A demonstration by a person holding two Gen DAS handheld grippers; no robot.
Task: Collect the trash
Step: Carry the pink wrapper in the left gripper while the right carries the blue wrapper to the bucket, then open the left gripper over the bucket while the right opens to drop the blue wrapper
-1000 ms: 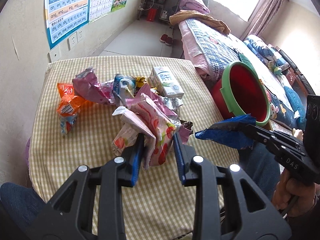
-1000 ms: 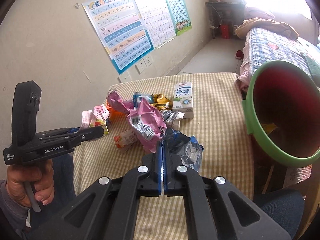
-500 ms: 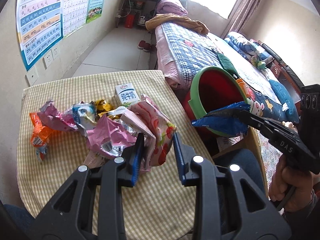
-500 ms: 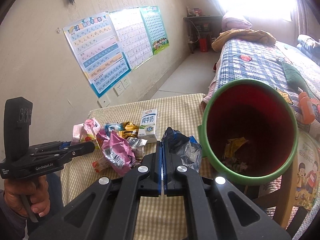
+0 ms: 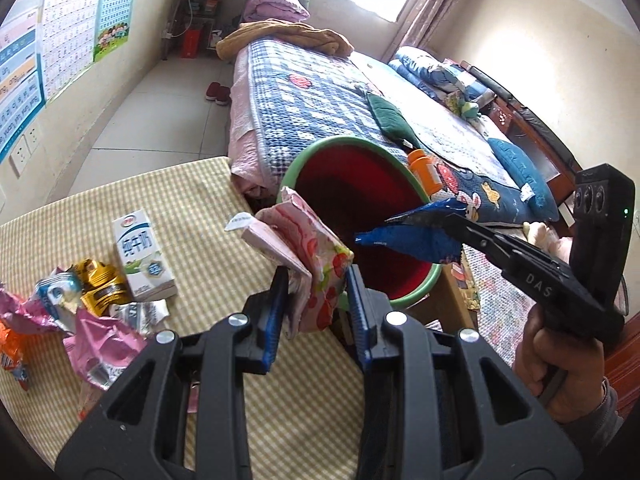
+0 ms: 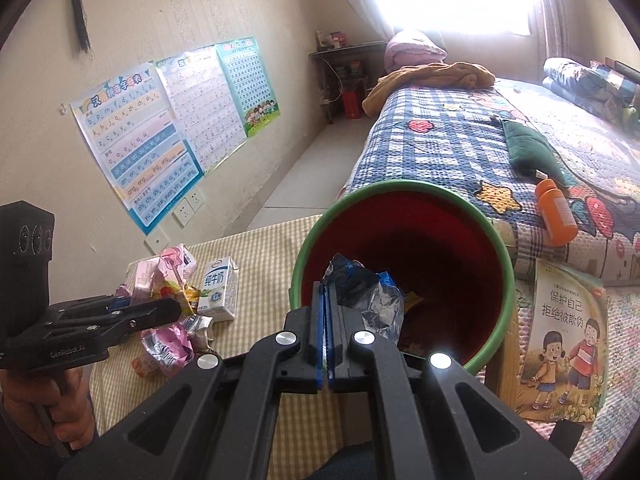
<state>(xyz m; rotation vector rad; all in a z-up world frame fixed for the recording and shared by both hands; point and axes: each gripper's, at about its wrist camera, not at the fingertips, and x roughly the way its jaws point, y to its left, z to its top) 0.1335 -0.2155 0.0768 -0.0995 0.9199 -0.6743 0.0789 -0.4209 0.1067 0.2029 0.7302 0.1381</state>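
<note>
The red bucket with a green rim (image 6: 505,280) stands at the desk (image 5: 224,200) edge with some wrappers already at its bottom. Over its mouth the right hand-held gripper (image 6: 325,312) is clamped on a crumpled blue wrapper (image 6: 370,300); beside the bucket's rim the left hand-held gripper (image 5: 316,300) grips a pink strawberry-print packet (image 5: 316,256). Judging by this, collection is midway: a milk carton (image 5: 142,256) and several wrappers (image 5: 100,344) remain on the desk, farther from the bucket
</note>
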